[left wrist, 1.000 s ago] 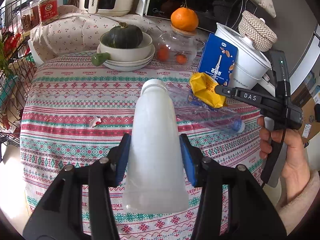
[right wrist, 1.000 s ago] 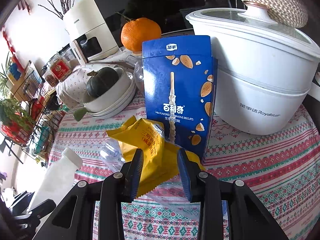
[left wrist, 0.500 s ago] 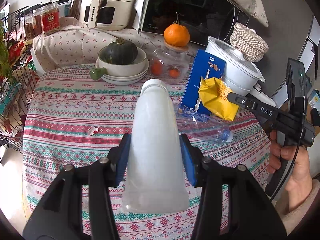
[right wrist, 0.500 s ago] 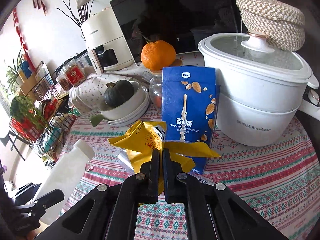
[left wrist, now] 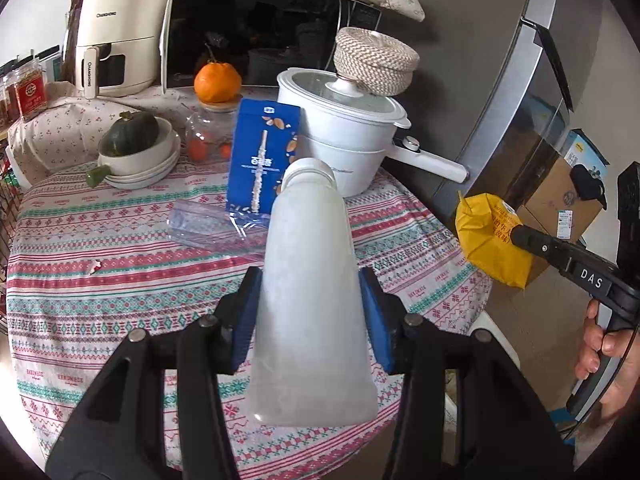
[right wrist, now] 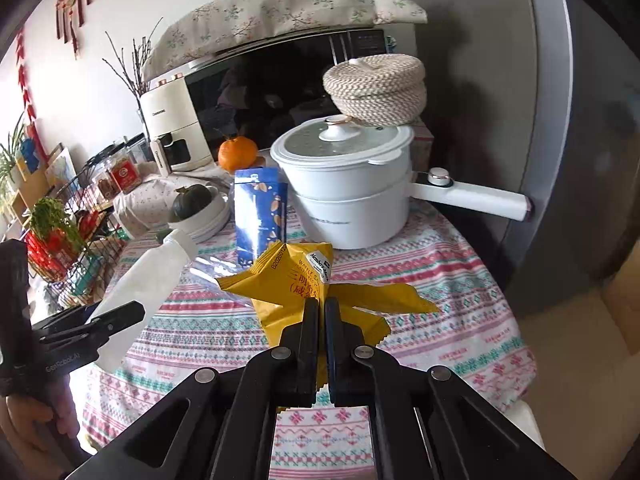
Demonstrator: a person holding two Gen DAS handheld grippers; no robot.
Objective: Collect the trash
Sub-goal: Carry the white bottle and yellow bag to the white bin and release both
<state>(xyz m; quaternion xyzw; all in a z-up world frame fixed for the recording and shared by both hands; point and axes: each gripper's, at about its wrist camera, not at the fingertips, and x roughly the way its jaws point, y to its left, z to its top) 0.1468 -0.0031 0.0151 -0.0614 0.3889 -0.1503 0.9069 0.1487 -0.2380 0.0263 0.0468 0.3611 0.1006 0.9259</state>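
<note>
My left gripper (left wrist: 310, 300) is shut on a frosted white plastic bottle (left wrist: 312, 292), held above the patterned tablecloth (left wrist: 100, 288); the same bottle (right wrist: 144, 280) shows at the left of the right wrist view. My right gripper (right wrist: 322, 308) is shut on a crumpled yellow snack wrapper (right wrist: 296, 280), lifted off the table. In the left wrist view that wrapper (left wrist: 490, 240) hangs past the table's right edge. A crushed clear plastic bottle (left wrist: 212, 226) lies on the cloth, and a small scrap (left wrist: 95, 267) lies to its left.
A blue biscuit box (left wrist: 262, 160) stands by a white electric pot (left wrist: 344, 136) with a long handle. A bowl with a green squash (left wrist: 134, 148), a jar topped by an orange (left wrist: 216, 84), a microwave (left wrist: 256, 28), cardboard boxes (left wrist: 560, 200) and a grey fridge (left wrist: 532, 92) surround the table.
The right gripper closed on the yellow wrapper and lifted it up and rightward off the table. The left gripper, still holding the white bottle, drew back and up from the table.
</note>
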